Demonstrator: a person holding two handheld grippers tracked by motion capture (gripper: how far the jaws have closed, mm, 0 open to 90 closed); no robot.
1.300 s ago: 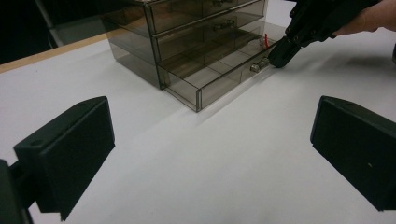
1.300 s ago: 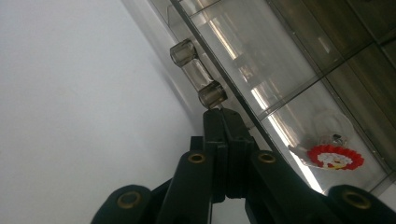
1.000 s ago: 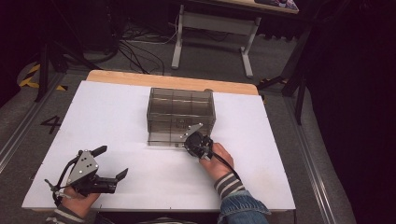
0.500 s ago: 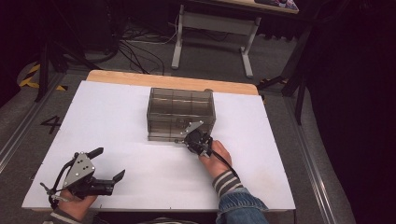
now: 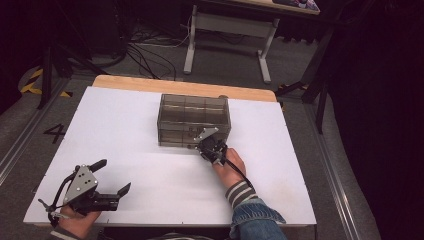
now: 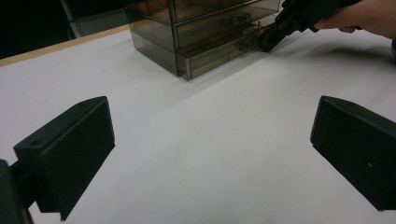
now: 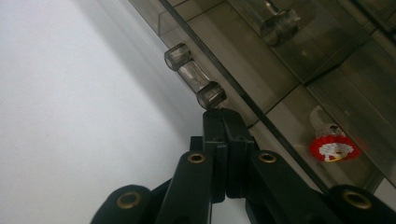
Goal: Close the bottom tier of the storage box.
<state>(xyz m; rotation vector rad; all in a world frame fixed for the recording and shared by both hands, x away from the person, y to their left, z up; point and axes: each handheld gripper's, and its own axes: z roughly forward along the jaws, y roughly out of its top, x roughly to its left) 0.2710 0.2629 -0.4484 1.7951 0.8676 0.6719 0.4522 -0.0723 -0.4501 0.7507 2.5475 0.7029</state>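
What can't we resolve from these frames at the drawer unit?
- Red-and-white item: right gripper view, blurred behind the smoky drawer front; identity unclear.
- Right gripper against the handle: jaws shut, tips at the handle's end; contact uncertain.
- Drawer unit: high view, contents too small, tinted walls.

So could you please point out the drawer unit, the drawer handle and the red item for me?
Drawer unit (image 5: 192,120), high view, its top.
Drawer handle (image 7: 195,76), right gripper view, its clear bar.
Red item (image 7: 333,148), right gripper view, its red middle, inside a drawer.

white table top (image 5: 150,125) (wood edge at far side), desk frame (image 5: 225,35) beyond, floor cables (image 5: 145,50).
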